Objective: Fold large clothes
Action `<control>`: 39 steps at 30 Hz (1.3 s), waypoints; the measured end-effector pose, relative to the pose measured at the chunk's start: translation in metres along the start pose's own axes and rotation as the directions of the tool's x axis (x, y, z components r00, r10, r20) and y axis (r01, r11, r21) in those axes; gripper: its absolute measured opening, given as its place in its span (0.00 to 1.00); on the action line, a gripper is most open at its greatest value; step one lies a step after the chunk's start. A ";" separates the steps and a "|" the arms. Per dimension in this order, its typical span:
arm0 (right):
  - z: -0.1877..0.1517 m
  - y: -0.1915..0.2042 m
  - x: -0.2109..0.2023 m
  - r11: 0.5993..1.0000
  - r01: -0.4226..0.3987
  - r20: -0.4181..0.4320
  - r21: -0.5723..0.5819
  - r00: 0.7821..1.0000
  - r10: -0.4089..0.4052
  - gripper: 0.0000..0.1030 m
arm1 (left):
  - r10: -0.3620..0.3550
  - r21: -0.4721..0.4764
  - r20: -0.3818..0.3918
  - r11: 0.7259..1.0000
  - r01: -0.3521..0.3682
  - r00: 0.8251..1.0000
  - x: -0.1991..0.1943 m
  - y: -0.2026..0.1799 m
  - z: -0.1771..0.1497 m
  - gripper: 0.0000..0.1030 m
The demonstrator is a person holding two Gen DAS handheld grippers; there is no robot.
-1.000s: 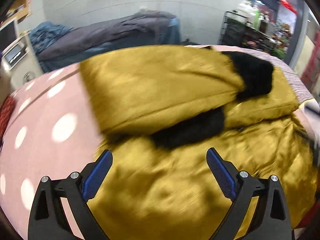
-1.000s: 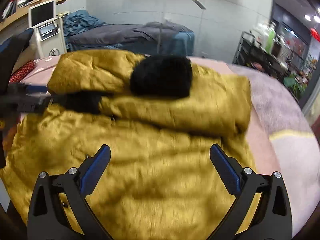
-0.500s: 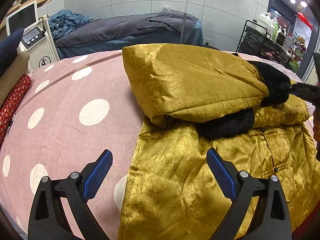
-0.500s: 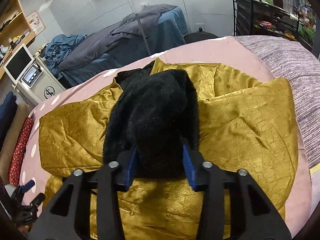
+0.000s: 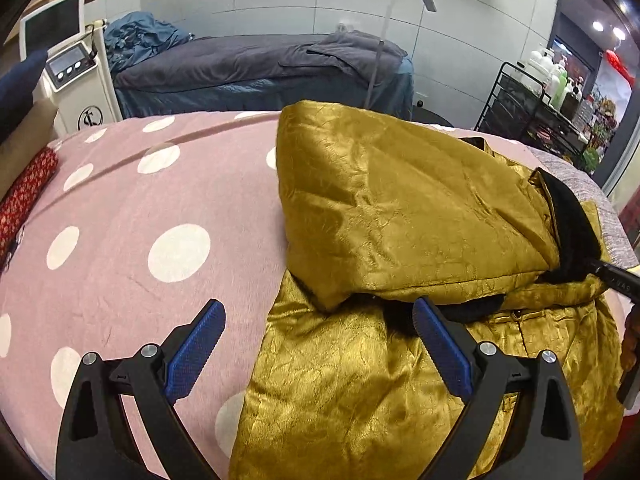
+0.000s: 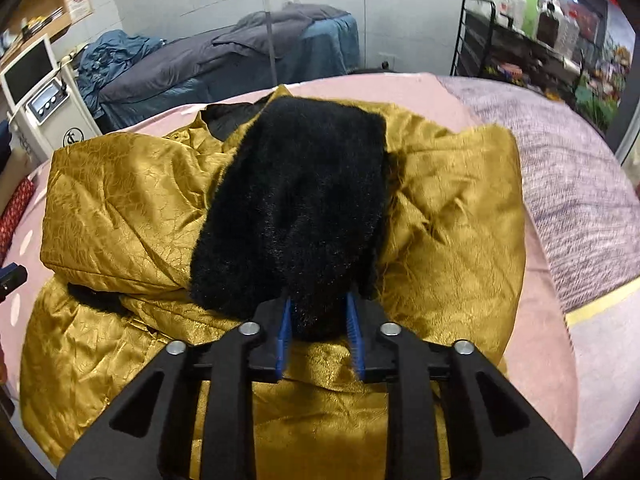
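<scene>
The right gripper (image 6: 318, 330) pinched the black fur cuff (image 6: 296, 216) of the gold jacket (image 5: 392, 216); the left gripper (image 5: 318, 354) hovered wide above its near hem, the cuff's underside hidden.

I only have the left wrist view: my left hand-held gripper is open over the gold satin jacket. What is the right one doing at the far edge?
Observer: The right hand-held gripper is shut on the black furry cuff of the gold satin jacket.
Operator: Is that cuff lying on the bed or on the jacket?
Observer: On the jacket; the cuffed sleeve is folded across the body, with gold fabric showing on both sides.
Operator: What is beyond the jacket on the right side?
Observer: A grey-lilac woven blanket covers the bed there, next to the pink bed cover.
</scene>
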State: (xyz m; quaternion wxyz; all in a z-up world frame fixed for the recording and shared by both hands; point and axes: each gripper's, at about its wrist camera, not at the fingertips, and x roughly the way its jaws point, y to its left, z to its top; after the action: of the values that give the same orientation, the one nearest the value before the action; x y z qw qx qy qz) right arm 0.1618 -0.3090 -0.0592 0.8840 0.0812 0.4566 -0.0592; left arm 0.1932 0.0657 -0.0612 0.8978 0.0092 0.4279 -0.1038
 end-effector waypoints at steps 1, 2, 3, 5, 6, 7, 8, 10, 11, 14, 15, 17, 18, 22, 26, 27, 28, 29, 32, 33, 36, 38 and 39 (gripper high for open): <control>-0.001 -0.001 -0.004 1.000 0.011 0.009 0.016 1.000 -0.011 0.51 | 0.007 0.010 0.007 1.000 -0.007 1.000 -0.001 -0.002 0.001 0.90; 0.001 -0.003 -0.007 0.999 0.030 0.019 0.031 0.999 -0.030 0.71 | 0.013 0.020 0.015 1.000 -0.013 1.000 -0.001 -0.004 0.003 0.90; 0.002 -0.004 -0.014 0.997 0.058 0.037 0.050 0.998 -0.060 0.74 | 0.020 0.030 0.023 0.999 -0.021 1.000 -0.001 -0.006 0.007 0.90; 0.007 -0.006 -0.030 0.991 0.110 0.082 0.075 0.990 -0.116 0.74 | 0.036 0.035 0.038 0.999 -0.037 0.999 0.001 -0.010 0.016 0.90; 0.011 -0.004 -0.036 0.987 0.139 0.099 0.075 0.984 -0.146 0.74 | 0.030 0.034 0.047 0.999 -0.032 0.998 0.001 -0.013 0.023 0.90; 0.015 0.000 -0.042 0.985 0.160 0.122 0.063 0.978 -0.166 0.74 | 0.019 0.034 0.055 0.999 -0.021 0.998 0.001 -0.017 0.028 0.90; 0.018 0.005 -0.044 0.986 0.160 0.135 0.046 0.977 -0.164 0.74 | 0.003 0.042 0.068 0.999 -0.006 0.998 0.002 -0.024 0.036 0.90; 0.024 0.022 -0.042 0.989 0.141 0.147 -0.034 0.980 -0.135 0.76 | -0.020 0.086 0.085 0.996 0.013 0.996 0.006 -0.039 0.049 0.90; 0.027 0.031 -0.039 0.989 0.126 0.147 -0.076 0.983 -0.114 0.76 | -0.030 0.119 0.086 0.993 0.020 0.996 0.012 -0.048 0.055 0.90; 0.032 0.059 -0.022 0.978 0.107 0.137 -0.181 0.987 -0.083 0.76 | -0.035 0.175 0.014 0.984 0.032 0.999 0.041 -0.066 0.068 0.93; 0.034 0.065 -0.013 0.970 0.125 0.127 -0.208 0.987 -0.100 0.76 | -0.032 0.174 -0.028 0.984 0.036 0.999 0.055 -0.069 0.070 0.93; 0.037 0.072 0.009 0.953 0.180 0.086 -0.242 0.983 -0.164 0.76 | -0.027 0.160 -0.084 0.986 0.040 0.996 0.075 -0.068 0.070 0.94; 0.037 0.069 0.020 0.951 0.195 0.065 -0.241 0.981 -0.184 0.77 | -0.029 0.159 -0.117 0.986 0.047 0.993 0.086 -0.067 0.068 0.94; 0.028 0.049 0.050 0.973 0.135 -0.040 -0.187 0.989 -0.145 0.83 | -0.033 0.145 -0.216 0.987 0.065 0.976 0.122 -0.058 0.053 0.95; 0.021 0.034 0.068 0.987 0.080 -0.113 -0.139 0.989 -0.096 0.92 | -0.076 0.058 -0.214 0.994 0.090 0.974 0.132 -0.048 0.047 0.95; 0.022 0.033 0.071 0.987 0.082 -0.115 -0.135 0.988 -0.098 0.95 | -0.064 0.070 -0.207 0.994 0.080 0.976 0.132 -0.050 0.045 0.95; 0.022 0.031 0.074 0.988 0.093 -0.128 -0.124 0.986 -0.109 0.95 | -0.049 0.091 -0.199 0.993 0.068 0.979 0.132 -0.053 0.043 0.95; 0.021 0.028 0.077 0.992 0.080 -0.148 -0.098 0.985 -0.094 0.95 | -0.043 0.101 -0.195 0.993 0.064 0.980 0.132 -0.055 0.042 0.95; 0.019 0.026 0.080 0.994 0.073 -0.138 -0.079 0.987 -0.083 0.95 | -0.049 0.098 -0.200 0.993 0.070 0.979 0.135 -0.056 0.043 0.95; 0.017 0.027 0.079 0.994 0.078 -0.130 -0.079 0.988 -0.088 0.95 | -0.053 0.098 -0.203 0.992 0.074 0.978 0.134 -0.056 0.044 0.95; 0.013 0.027 0.073 0.995 0.073 -0.108 -0.074 0.991 -0.081 0.95 | -0.057 0.115 -0.202 0.990 0.081 0.978 0.128 -0.055 0.048 0.95; 0.011 0.023 0.069 0.996 0.047 -0.093 -0.072 0.994 -0.054 0.95 | -0.032 0.128 -0.160 0.990 0.052 0.987 0.116 -0.054 0.051 0.95; 0.009 0.020 0.061 0.997 0.033 -0.087 -0.068 0.995 -0.039 0.95 | -0.003 0.131 -0.126 0.991 0.020 0.992 0.107 -0.053 0.052 0.94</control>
State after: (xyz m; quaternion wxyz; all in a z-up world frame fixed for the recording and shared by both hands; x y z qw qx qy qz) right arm 0.2081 -0.2934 -0.1024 0.8640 0.0461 0.4983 -0.0562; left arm 0.2879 -0.0105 -0.1070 0.8659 0.0724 0.4758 -0.1362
